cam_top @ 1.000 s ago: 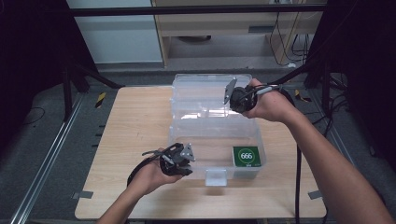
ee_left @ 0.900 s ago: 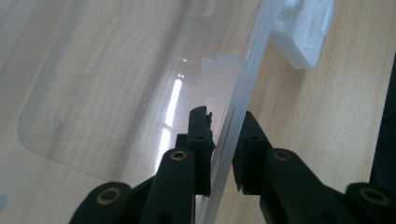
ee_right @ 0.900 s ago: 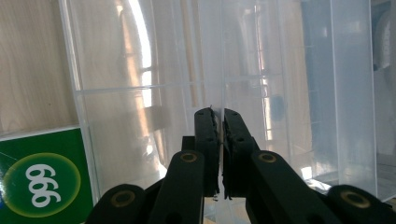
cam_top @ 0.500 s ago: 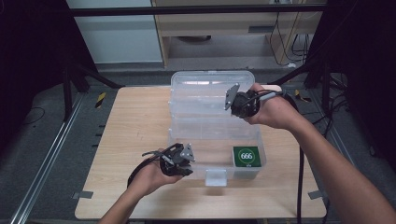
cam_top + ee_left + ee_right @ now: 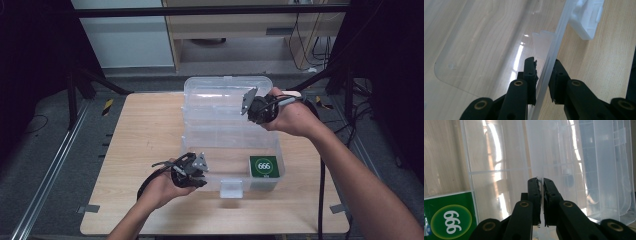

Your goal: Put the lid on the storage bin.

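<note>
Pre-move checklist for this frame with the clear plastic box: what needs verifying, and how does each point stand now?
1. Left gripper straddles the box's front wall: ok.
2. Left pads pressing that wall: cannot tell; a gap shows on one side.
3. Right gripper shut on the thin clear lid edge: ok.
4. Green 666 pack lying inside the clear box: ok.
5. Front latch unfastened: ok.
6. Box fully on table: ok.

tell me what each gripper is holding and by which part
The left gripper straddles the front wall of the clear plastic box, near its latch. The right gripper is shut on the thin edge of the box's raised lid.
</note>
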Motion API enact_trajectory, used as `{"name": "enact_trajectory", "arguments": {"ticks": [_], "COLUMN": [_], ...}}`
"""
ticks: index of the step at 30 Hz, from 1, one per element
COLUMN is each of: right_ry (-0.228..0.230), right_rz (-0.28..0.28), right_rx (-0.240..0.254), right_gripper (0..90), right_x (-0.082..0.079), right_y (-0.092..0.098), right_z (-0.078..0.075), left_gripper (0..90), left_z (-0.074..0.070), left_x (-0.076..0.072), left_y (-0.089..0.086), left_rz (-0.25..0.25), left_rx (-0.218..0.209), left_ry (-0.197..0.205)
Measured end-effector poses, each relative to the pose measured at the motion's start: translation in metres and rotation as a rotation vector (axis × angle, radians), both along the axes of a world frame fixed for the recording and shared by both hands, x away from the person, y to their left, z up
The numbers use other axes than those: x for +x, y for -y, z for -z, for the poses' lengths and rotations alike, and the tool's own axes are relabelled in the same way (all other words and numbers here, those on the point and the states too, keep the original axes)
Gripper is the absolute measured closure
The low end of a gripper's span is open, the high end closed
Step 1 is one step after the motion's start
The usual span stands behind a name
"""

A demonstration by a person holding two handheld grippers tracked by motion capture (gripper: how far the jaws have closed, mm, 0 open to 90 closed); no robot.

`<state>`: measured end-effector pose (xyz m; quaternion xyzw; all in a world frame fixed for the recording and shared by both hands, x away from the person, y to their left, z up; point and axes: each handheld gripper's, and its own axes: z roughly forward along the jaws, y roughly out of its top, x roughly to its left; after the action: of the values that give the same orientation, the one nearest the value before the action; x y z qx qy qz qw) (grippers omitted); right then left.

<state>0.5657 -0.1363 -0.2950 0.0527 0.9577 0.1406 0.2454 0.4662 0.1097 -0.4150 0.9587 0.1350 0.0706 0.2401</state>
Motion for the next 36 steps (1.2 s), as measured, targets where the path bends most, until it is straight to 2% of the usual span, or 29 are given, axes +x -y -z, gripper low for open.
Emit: {"name": "enact_trajectory", "arguments": {"ticks": [8, 17, 22, 36], "right_ry": [0.025, 0.051, 0.057, 0.081], "right_rz": [-0.022, -0.042, -0.045, -0.062], "right_rx": [0.005, 0.036, 0.061, 0.079], "right_gripper": [86.8, 87.1, 87.0, 86.9], "right_x": [-0.008, -0.024, -0.032, -0.052], "right_y": [-0.001, 0.002, 0.004, 0.010], "right_z": [-0.001, -0.001, 0.001, 0.004], "left_gripper": [76.8, 76.4, 76.3, 75.8], "left_z": [0.000, 0.001, 0.001, 0.002], "left_x": [-0.001, -0.002, -0.003, -0.005], "left_y": [0.001, 0.002, 0.003, 0.003], "left_rz": [-0.004, -0.006, -0.008, -0.020], "left_rx": [0.000, -0.009, -0.015, -0.029], "left_ry": [0.011, 0.018, 0.023, 0.034]}}
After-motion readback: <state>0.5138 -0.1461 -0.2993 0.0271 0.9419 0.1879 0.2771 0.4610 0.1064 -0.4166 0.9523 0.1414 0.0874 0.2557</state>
